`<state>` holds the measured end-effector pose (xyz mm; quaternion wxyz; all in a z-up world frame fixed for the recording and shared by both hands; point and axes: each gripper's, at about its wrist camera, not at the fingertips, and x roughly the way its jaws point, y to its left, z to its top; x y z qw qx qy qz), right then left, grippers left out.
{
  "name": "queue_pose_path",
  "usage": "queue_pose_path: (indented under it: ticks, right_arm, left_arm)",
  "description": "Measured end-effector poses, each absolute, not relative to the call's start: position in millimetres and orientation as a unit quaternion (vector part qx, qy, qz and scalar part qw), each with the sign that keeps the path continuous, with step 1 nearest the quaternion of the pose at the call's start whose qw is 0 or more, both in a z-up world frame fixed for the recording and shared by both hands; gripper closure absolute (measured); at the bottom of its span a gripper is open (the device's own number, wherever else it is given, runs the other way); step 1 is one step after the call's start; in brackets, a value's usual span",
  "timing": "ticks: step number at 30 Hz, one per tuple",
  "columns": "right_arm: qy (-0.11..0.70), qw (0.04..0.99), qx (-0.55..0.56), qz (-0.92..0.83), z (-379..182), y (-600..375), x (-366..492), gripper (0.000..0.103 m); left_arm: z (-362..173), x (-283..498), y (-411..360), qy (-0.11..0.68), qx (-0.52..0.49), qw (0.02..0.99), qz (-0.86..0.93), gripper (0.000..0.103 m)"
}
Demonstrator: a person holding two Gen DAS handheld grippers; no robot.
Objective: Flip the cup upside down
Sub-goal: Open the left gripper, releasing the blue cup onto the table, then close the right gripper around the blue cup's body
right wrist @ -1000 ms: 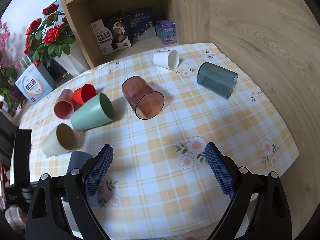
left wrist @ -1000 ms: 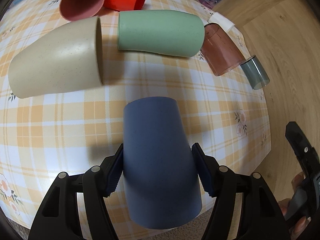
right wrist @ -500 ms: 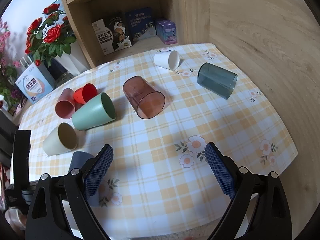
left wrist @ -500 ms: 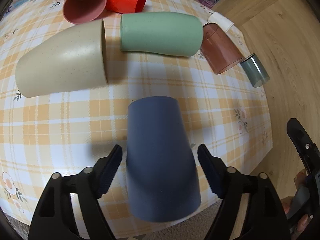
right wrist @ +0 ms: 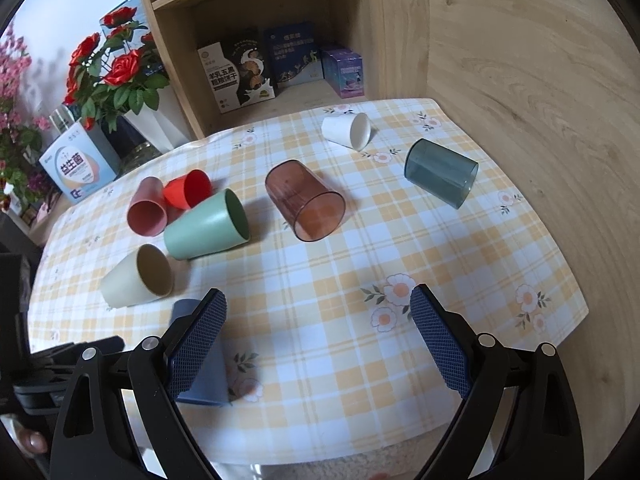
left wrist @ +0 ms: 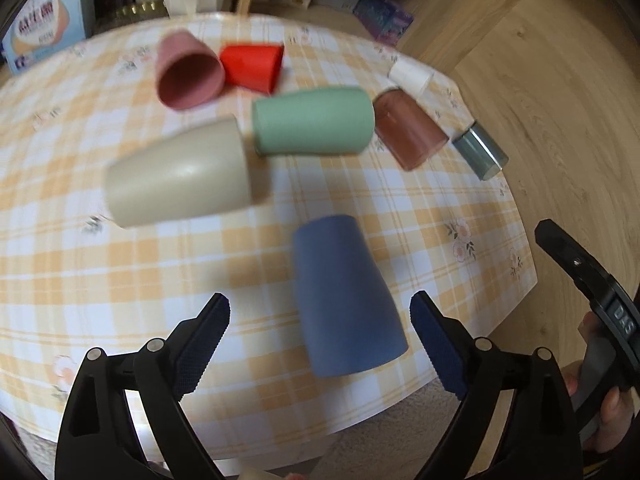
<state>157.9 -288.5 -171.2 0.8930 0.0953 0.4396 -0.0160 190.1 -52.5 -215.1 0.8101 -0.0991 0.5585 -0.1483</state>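
Note:
A blue cup (left wrist: 344, 296) stands upside down, mouth down, near the front edge of the checked tablecloth; it also shows partly behind a finger in the right wrist view (right wrist: 200, 376). My left gripper (left wrist: 320, 344) is open and empty, its fingers apart on either side of the cup and not touching it. My right gripper (right wrist: 318, 340) is open and empty above the tablecloth's front middle.
Several cups lie on their sides: beige (left wrist: 180, 176), green (left wrist: 312, 120), pink (left wrist: 184, 72), red (left wrist: 252, 66), clear brown (right wrist: 308, 204), grey-blue (right wrist: 440, 178), white (right wrist: 348, 130). A shelf with boxes (right wrist: 240, 76) and a flower vase (right wrist: 116, 80) stand behind the table.
My left gripper has let go of the blue cup, opened wide and drawn back from it. The cup now stands on its own. The right gripper has hardly moved.

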Motion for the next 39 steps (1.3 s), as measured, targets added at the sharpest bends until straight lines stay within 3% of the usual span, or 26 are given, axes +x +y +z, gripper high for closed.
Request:
queue_pose_path:
  ticks: [18, 30, 39]
  right_arm:
    - [0.499, 0.861, 0.085, 0.042, -178, -250, 169, 0.013]
    - [0.569, 0.816, 0.002, 0.102, -210, -198, 219, 0.013]
    - [0.583, 0.804, 0.002, 0.12, -229, -167, 232, 0.013]
  left_arm:
    - [-158, 149, 48, 0.408, -0.015, 0.911, -0.052, 0.014]
    - [-158, 130, 117, 0.358, -0.063, 0.932, 0.01, 0.014]
    - [-162, 125, 144, 0.342, -0.078, 0.936, 0.03, 0.014]
